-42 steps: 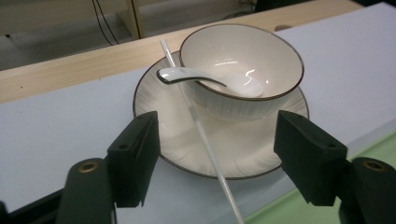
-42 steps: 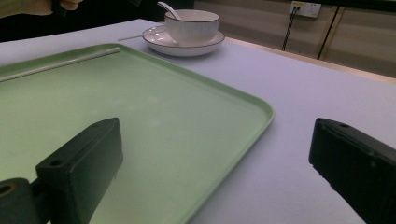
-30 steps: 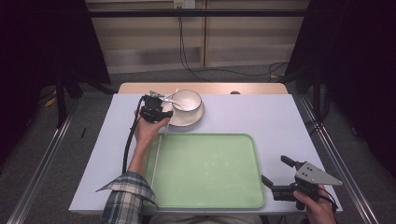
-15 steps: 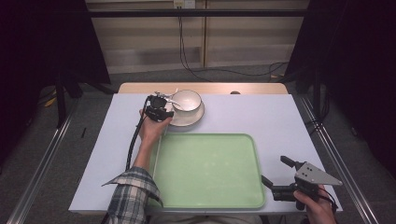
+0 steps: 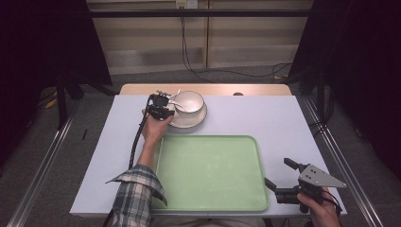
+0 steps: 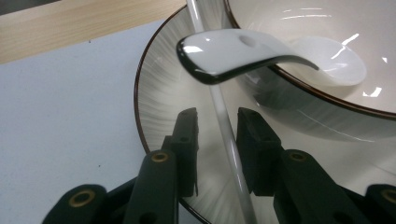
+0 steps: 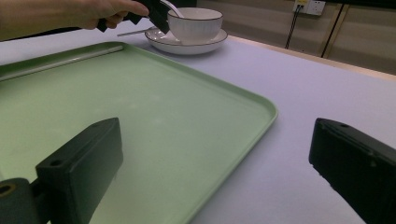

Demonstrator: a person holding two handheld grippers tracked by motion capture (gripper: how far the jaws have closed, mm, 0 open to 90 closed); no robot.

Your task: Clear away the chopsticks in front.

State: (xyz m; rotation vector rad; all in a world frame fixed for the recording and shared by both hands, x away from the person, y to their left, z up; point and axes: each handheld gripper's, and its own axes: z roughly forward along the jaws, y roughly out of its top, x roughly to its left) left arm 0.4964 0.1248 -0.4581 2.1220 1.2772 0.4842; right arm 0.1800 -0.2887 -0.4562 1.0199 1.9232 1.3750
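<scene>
A white bowl stands on a dark-rimmed saucer at the table's far side. In it rests a white ceramic spoon, its handle hanging over the rim. A thin metal utensil handle lies across the saucer. My left gripper is low over the saucer's left part; its jaws have just been closing and straddle that handle, with a small gap on each side. My right gripper stands open with nothing in it at the near right corner of the green tray.
The green tray covers the near middle of the pale table. A wooden strip runs along the far edge. Cables hang down the wall behind. A cable trails from the left gripper along the plaid sleeve.
The left hand has shifted right and slightly forward, toward the bowl and saucer. The right gripper has stayed where it was.
</scene>
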